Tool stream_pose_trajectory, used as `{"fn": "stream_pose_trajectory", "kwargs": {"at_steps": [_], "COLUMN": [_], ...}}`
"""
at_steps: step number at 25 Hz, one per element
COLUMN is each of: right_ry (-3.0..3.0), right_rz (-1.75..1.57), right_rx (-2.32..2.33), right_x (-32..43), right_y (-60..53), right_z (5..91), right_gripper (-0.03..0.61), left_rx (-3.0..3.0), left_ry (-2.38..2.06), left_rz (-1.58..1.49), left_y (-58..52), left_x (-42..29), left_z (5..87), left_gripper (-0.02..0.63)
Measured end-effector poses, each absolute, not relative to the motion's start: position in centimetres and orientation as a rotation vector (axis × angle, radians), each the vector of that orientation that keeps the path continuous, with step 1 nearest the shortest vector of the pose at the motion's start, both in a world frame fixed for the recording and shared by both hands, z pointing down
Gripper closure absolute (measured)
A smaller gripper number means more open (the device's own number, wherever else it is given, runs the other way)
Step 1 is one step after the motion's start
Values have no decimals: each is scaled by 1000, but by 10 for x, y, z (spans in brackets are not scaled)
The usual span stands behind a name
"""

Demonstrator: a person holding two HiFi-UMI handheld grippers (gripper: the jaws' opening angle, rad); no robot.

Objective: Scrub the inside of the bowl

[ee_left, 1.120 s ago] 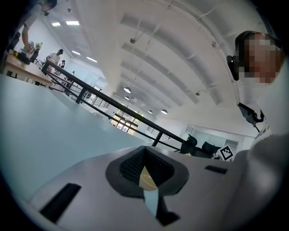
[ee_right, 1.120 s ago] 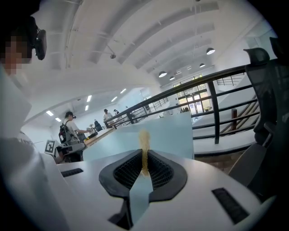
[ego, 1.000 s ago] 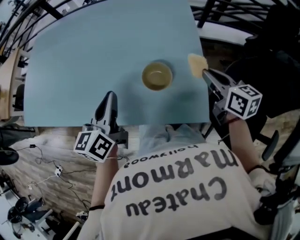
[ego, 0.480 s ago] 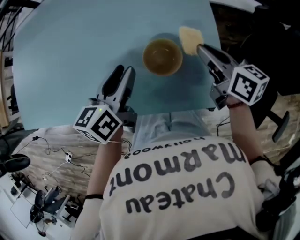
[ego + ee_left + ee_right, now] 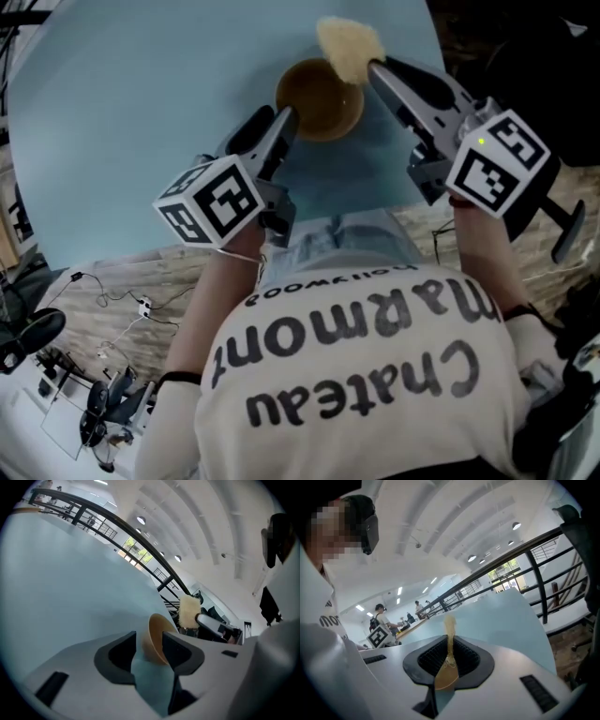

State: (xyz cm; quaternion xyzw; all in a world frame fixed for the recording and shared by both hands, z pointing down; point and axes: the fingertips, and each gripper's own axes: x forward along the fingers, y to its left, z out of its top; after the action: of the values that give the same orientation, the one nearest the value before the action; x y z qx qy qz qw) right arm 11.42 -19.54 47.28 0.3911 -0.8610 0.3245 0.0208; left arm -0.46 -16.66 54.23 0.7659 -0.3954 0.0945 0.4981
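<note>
— On the pale blue table (image 5: 141,112), far side, what's there?
— Brown bowl (image 5: 319,98), upright, open side up. It sits towards the top of the head view, with both tools reaching in at it.
— Left tool?
— The left gripper (image 5: 279,120) has its tips at the bowl's left rim. Its jaws are spread wide and have just been opening. In the left gripper view the bowl's near wall shows in the gap between them, but the pads aren't pressing on it. Can't tell if either pad touches the rim.
— Right one?
— The right gripper (image 5: 375,67) comes in from the right. Its jaws are pressed together, pinching a yellow sponge (image 5: 350,47). In the right gripper view the sponge is a thin strip squeezed between the ribbed pads, sticking out past the tips.
— Where is the sponge relative to the bowl?
— At the far right rim, overlapping it in the head view. The left gripper view puts it just behind the rim, not down inside. Contact with the rim isn't clear.
— Anything else?
— The marker cubes on both tools face the head camera. The person's white printed shirt (image 5: 356,375) fills the lower frame, and there are cables on the floor (image 5: 112,309) at lower left.
</note>
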Motion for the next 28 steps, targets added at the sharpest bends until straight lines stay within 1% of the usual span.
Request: {"fn": "stream_pose_trajectory", "kwargs": {"at_steps": [4, 5, 6, 7, 11, 16, 22, 28], "right_ry": [-2581, -2562, -2553, -2553, -2567, -2560, -2553, -2563], "right_rz": [832, 794, 772, 767, 805, 821, 833, 923], "right_rx": [1048, 1014, 983, 954, 877, 819, 780, 759], "right_x": [94, 90, 86, 82, 66, 59, 55, 47], "right_y": [-186, -186, -185, -182, -173, -162, -152, -149], "right_z": [484, 487, 489, 490, 496, 498, 505, 506], "right_gripper": [526, 526, 526, 525, 526, 526, 525, 526], "left_rx": [1816, 1799, 1782, 1768, 1796, 1940, 2136, 2292], "left_ry": [-948, -951, -962, -980, -1091, -1256, -1306, -1345], "left_rz": [248, 252, 260, 270, 295, 369, 506, 667], "left_y": [-173, -177, -179, -181, -190, -199, -191, -183], "left_x": [6, 9, 9, 9, -3, -20, -7, -6], "left_z": [548, 550, 553, 555, 551, 530, 515, 506], "left_gripper": [451, 460, 480, 519, 574, 575, 577, 584]}}
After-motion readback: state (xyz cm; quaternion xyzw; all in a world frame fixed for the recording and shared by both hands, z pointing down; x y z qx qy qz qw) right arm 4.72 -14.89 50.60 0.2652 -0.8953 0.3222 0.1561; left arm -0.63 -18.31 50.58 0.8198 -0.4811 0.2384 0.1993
